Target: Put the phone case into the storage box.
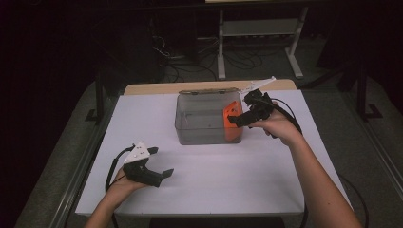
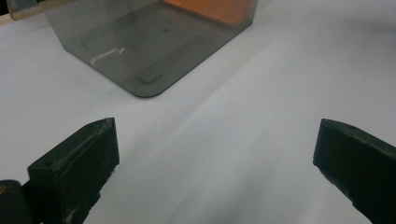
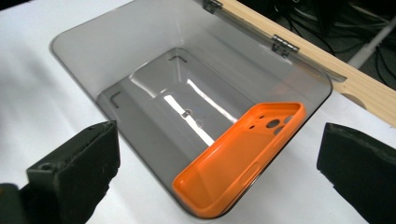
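A clear grey plastic box (image 1: 202,118) stands on the white table, lid swung back. An orange phone case (image 1: 232,122) leans inside against its right wall; the right gripper view looks down on the orange phone case (image 3: 243,158) and the box (image 3: 154,60). My right gripper (image 1: 237,119) hovers at the box's right rim with its jaws wide apart and nothing between them. My left gripper (image 1: 164,164) rests low near the table's front left, jaws open and empty. In the left gripper view the box (image 2: 149,51) stands ahead, orange phone case (image 2: 210,9) at its far side.
The white table top (image 1: 214,185) spreads in front of the box. A wooden strip (image 3: 345,79) runs along the table's far edge behind the box. A metal frame and cables (image 1: 256,42) stand on the dark floor beyond.
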Demonstrator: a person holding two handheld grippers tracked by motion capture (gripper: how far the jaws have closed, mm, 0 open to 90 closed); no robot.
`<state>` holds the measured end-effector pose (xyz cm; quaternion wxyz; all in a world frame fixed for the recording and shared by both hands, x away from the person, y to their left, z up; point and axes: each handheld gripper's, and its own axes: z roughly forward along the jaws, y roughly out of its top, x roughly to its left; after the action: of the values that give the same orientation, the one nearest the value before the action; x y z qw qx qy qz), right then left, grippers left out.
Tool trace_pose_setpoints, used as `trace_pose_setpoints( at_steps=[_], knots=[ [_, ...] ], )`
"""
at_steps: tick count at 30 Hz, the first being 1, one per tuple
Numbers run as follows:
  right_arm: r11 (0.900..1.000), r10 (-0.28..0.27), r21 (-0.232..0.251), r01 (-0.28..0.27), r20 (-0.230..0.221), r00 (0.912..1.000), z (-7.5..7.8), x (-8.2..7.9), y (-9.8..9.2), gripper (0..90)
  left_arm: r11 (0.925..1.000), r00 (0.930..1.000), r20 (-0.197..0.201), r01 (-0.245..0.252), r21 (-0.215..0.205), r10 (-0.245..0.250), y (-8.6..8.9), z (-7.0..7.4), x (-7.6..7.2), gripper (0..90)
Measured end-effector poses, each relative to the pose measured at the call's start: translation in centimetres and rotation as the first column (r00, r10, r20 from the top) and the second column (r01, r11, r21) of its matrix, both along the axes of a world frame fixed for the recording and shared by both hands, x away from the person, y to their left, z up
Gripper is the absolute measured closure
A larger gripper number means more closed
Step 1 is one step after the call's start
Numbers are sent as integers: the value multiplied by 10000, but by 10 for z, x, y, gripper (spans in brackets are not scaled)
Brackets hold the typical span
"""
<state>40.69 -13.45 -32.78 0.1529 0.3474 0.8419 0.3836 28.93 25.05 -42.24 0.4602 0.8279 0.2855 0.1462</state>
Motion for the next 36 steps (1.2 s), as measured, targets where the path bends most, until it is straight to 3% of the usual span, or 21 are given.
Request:
trace_pose_setpoints(
  at_steps=[8, 18, 23, 36],
  knots=[
    [9995, 84, 293, -102, 605, 9981, -7, -21, -14, 0, 10000, 10000, -30, -13, 50, 13, 0, -1, 0, 0],
    [9974, 166, 686, -237, 1020, 9946, -23, -46, -31, 0, 9999, 10000, -59, 1, 153, 0, 0, -2, 0, 0],
    [9946, 48, 1024, -150, 993, 9950, -34, -54, -37, 0, 9999, 10000, -67, 7, 154, -6, 0, -3, -1, 0],
    [9924, -35, 1227, -66, 825, 9966, -60, -76, -48, 0, 9998, 10000, -68, -28, 197, 29, 1, -3, -1, 0]
  ],
)
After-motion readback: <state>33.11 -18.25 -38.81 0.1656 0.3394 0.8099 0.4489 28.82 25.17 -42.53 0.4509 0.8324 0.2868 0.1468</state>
